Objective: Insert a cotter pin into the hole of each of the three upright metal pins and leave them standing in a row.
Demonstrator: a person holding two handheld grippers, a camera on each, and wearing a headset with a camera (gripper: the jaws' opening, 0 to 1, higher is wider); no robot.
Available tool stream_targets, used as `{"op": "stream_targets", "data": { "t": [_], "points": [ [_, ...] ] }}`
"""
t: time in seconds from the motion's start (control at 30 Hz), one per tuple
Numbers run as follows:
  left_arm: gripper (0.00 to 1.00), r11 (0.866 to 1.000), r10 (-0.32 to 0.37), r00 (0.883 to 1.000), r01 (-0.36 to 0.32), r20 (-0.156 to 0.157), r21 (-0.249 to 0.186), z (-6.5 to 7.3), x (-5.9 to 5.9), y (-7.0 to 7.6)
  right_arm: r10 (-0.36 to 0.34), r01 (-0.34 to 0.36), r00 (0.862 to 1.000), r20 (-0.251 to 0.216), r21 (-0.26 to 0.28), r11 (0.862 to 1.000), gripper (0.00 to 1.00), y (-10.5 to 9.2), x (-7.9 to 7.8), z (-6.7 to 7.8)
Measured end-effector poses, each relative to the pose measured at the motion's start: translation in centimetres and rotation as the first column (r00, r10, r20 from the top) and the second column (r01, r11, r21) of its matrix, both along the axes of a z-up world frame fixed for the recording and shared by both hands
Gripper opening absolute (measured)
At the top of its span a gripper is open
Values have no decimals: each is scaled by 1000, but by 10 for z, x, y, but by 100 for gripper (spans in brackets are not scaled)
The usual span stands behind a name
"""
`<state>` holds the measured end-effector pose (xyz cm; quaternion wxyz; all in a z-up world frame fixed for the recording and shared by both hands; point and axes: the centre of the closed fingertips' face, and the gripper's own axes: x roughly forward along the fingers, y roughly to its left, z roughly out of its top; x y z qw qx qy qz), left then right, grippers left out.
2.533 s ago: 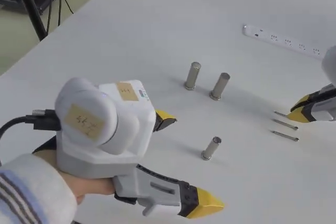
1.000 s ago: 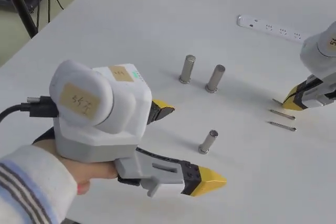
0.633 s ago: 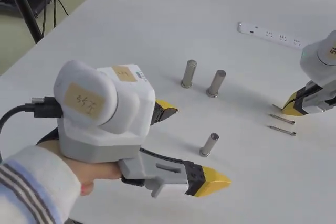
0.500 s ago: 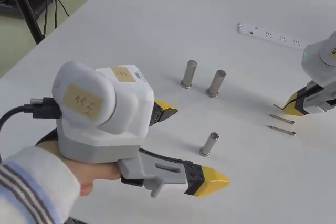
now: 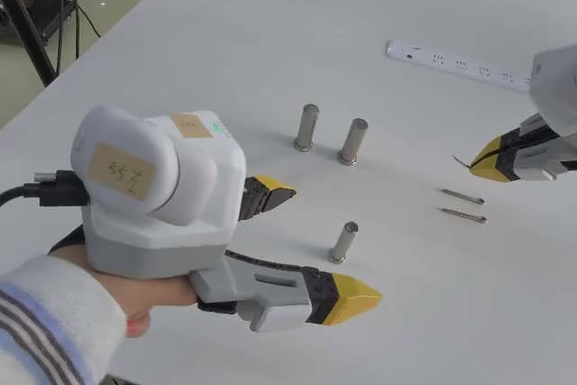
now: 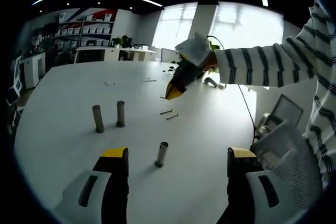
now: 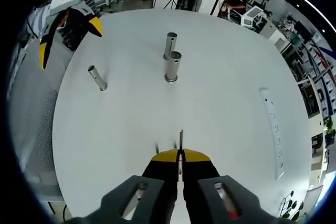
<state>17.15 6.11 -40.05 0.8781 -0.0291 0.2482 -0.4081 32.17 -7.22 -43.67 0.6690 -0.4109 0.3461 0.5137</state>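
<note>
Head view: at three o'clock our right gripper clenches a thin grey metal cotter pin; our left gripper, held level, gapes released.

In the head view the right gripper, well to the right of the lone metal pin, is cut off by the picture's edge. The cotter pin it pinches is mostly hidden between its tips. The lone metal pin's hole is too small to tell.

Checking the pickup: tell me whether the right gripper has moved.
Yes. The right gripper has lifted away from the two lying cotter pins, gripping a third.
</note>
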Motion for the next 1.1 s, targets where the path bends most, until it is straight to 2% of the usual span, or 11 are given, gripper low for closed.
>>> {"op": "stream_targets", "data": {
  "t": [0.1, 0.17, 0.33, 0.4, 0.6, 0.67, 0.7, 0.8, 0.83, 0.93, 1.1],
  "points": [
    [75, 1000, -3, 1000, 3, 0, -4, 1, 0, -1, 23, -23, 999, 30, 1, 1000, 0, 3, -6, 8],
    [72, 1000, 4, 1000, -4, 13, -10, 4, 3, -2, 38, -38, 998, 55, -8, 999, 0, 4, -11, 13],
    [67, 999, -11, 1000, 11, 12, -32, 10, 2, -6, 52, -55, 993, 106, 24, 998, 0, 13, -25, 29],
    [65, 999, -8, 1000, 9, 17, -38, 13, 5, -8, 52, -61, 991, 126, 64, 996, 0, 21, -33, 38],
    [61, 996, -4, 1000, 4, 6, -90, 23, 15, -16, 73, -98, 977, 202, 120, 988, 0, 36, -59, 58],
    [60, 995, -4, 1000, 4, 8, -104, 27, 18, -19, 80, -108, 973, 218, 120, 987, 0, 38, -63, 60],
    [60, 993, -1, 1000, 2, 5, -115, 29, 21, -21, 91, -120, 965, 245, 107, 987, 0, 38, -65, 62],
    [56, 989, 1, 1000, -2, -1, -145, 34, 27, -25, 86, -123, 961, 263, 128, 984, 0, 42, -71, 67],
    [54, 987, 1, 1000, -1, 1, -163, 37, 30, -27, 91, -132, 952, 292, 124, 983, 0, 44, -72, 71],
    [48, 981, -10, 1000, 9, -4, -195, 40, 35, -31, 91, -140, 948, 306, 145, 979, 0, 48, -76, 75],
    [42, 968, -21, 1000, 15, -23, -251, 50, 43, -38, 104, -161, 938, 330, 150, 976, 0, 55, -83, 81]
  ]
}}
